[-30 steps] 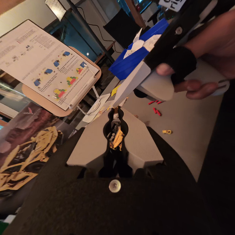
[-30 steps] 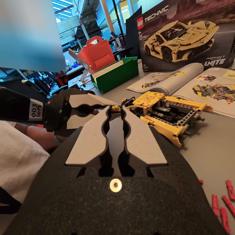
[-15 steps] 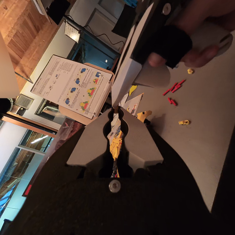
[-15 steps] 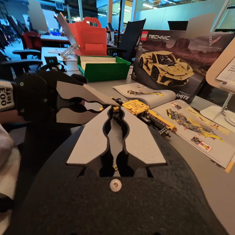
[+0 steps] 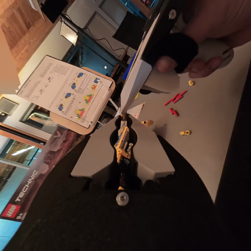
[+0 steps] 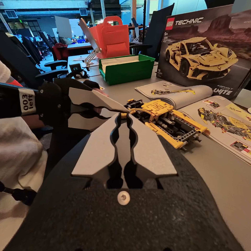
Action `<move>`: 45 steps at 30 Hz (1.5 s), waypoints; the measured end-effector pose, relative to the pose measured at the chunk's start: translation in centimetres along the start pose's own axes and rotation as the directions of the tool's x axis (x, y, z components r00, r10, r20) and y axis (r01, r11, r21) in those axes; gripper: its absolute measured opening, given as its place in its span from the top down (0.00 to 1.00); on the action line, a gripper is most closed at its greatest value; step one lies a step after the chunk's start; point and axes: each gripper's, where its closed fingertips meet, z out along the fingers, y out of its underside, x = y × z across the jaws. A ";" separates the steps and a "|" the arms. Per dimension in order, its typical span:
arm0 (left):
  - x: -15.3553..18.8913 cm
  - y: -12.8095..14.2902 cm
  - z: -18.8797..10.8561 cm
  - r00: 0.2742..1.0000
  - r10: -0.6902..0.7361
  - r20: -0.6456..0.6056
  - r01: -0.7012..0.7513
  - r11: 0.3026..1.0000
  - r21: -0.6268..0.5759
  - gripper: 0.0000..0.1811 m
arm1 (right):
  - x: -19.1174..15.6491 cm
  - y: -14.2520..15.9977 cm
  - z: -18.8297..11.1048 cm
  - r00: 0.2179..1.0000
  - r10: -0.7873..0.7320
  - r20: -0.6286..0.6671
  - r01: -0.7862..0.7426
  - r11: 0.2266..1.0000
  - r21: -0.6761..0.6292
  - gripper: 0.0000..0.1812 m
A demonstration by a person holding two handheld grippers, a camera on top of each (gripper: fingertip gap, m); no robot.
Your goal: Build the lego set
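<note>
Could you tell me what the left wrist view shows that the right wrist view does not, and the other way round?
Only the left wrist view shows the loose red pins, two small yellow connectors on the table, and the instruction sheet on a stand.

Only the right wrist view shows the green bin, the orange bag and the open booklet.

Both show the yellow car model, the set's box, and both grippers, left gripper and right gripper, pinching one small yellow piece.
</note>
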 end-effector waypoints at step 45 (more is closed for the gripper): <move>1.9 1.7 0.4 0.965 -0.200 -0.169 0.195 0.980 -0.047 0.97 | 0.1 2.1 0.6 1.000 0.020 -0.008 -0.021 0.997 -0.077 0.96</move>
